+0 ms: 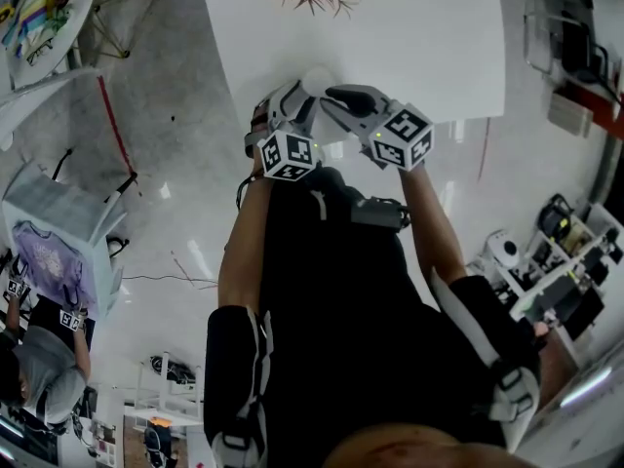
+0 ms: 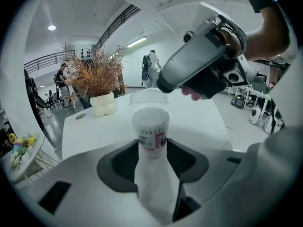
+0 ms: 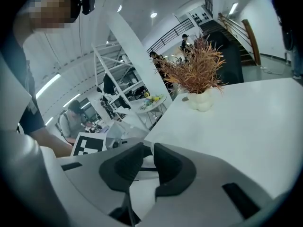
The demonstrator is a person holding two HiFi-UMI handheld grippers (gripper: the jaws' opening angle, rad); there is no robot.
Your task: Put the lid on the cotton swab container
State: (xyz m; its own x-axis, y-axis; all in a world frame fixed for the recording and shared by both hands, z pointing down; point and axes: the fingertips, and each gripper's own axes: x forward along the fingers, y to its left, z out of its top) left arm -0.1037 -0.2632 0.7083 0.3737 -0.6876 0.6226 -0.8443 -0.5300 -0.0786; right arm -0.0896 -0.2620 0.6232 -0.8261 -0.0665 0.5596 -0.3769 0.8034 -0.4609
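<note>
In the left gripper view, the cotton swab container stands upright between the pads of my left gripper, which is shut on its lower part. Its top is uncovered and packed with white swab tips. Just above and behind it hangs the clear lid, at the tip of my right gripper's grey body. In the right gripper view, my right gripper has its pads close together on a thin pale piece, the lid. In the head view, the left gripper and right gripper meet at the near edge of the white table.
A dried reddish-brown plant in a white pot stands at the table's far side, with a small round disc beside it. A round side table with colourful things is off to the left. People and shelves are in the background.
</note>
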